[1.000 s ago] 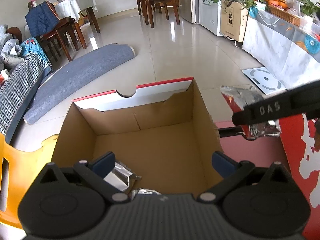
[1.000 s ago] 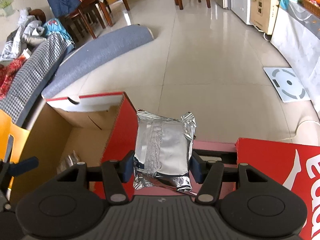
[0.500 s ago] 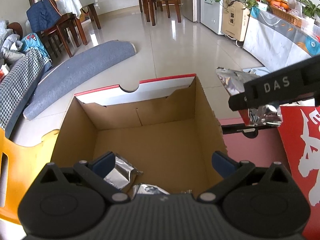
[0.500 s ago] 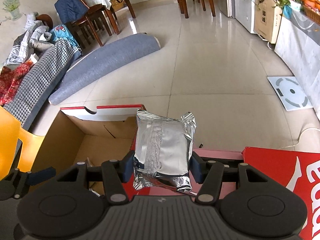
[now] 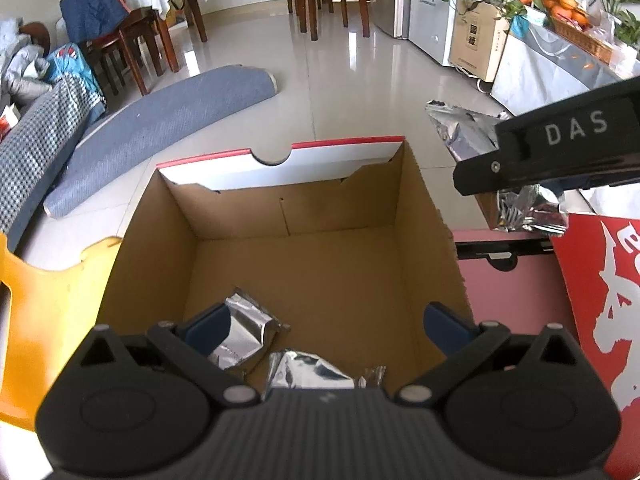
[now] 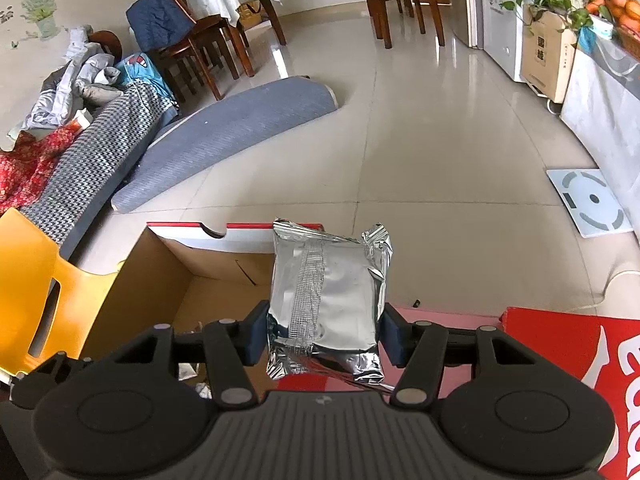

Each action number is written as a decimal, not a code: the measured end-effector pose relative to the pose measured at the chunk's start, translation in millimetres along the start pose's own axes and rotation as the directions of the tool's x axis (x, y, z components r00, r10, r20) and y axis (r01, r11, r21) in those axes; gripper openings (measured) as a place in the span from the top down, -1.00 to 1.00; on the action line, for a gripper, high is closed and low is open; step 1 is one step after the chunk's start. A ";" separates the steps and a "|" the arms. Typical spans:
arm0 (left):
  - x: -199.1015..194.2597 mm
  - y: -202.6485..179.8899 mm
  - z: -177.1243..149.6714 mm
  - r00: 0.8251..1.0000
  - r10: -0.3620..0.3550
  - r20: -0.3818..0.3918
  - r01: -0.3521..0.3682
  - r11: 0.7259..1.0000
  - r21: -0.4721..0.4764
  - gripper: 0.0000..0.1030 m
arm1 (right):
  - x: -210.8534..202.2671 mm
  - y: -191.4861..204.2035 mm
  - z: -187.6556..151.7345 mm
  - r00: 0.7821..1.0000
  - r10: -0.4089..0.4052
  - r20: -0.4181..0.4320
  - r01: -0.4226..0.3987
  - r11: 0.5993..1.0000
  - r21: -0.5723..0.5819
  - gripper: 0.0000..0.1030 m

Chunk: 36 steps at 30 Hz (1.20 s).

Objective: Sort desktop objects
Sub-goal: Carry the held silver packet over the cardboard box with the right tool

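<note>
Over the last second the right gripper [image 6: 324,334], clamped on a foil packet [image 6: 326,300], has risen toward the cardboard box [image 5: 296,216]. Left gripper [image 5: 320,326] hangs spread above two packets [image 5: 244,336] inside. Deposit appears imminent.

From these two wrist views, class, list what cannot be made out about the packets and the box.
- Left wrist view: the near packets in the cardboard box are partly covered by the left gripper, so their count is unclear.
- Left wrist view: the right gripper's arm hides much of the held silver packet.
- Right wrist view: the silver packet and right gripper block the box's right side.
</note>
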State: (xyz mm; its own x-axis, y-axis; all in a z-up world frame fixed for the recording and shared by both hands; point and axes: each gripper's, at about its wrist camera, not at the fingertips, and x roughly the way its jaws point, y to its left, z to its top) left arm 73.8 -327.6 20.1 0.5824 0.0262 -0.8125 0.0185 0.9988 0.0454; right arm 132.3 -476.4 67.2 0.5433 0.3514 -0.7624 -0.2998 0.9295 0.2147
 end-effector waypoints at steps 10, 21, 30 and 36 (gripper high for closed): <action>-1.6 16.4 -2.8 0.999 -0.029 -0.022 0.027 0.997 -0.072 -1.00 | -0.6 25.6 2.7 0.999 0.038 0.029 -0.037 0.998 -0.060 -0.09; 0.3 31.1 -6.3 0.998 0.037 -0.057 -0.042 0.995 -0.095 -1.00 | 7.0 53.3 -0.7 0.996 0.085 0.023 -0.082 0.990 -0.114 -0.09; 4.5 45.1 -10.7 0.991 0.084 -0.107 -0.098 0.987 -0.125 -1.00 | 22.1 79.2 -5.6 0.991 0.137 -0.006 -0.136 0.976 -0.171 -0.09; 7.2 51.9 -15.3 0.987 0.089 -0.135 -0.108 0.984 -0.140 -1.00 | 40.2 93.8 -10.6 0.984 0.170 -0.056 -0.177 0.964 -0.198 -0.09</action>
State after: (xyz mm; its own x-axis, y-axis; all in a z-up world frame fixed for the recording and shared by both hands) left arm 66.5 -274.9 7.7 0.4670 0.1202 -0.8760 -0.1581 0.9861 0.0510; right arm 117.7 -376.3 50.2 0.4399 0.4972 -0.7479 -0.5406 0.8116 0.2215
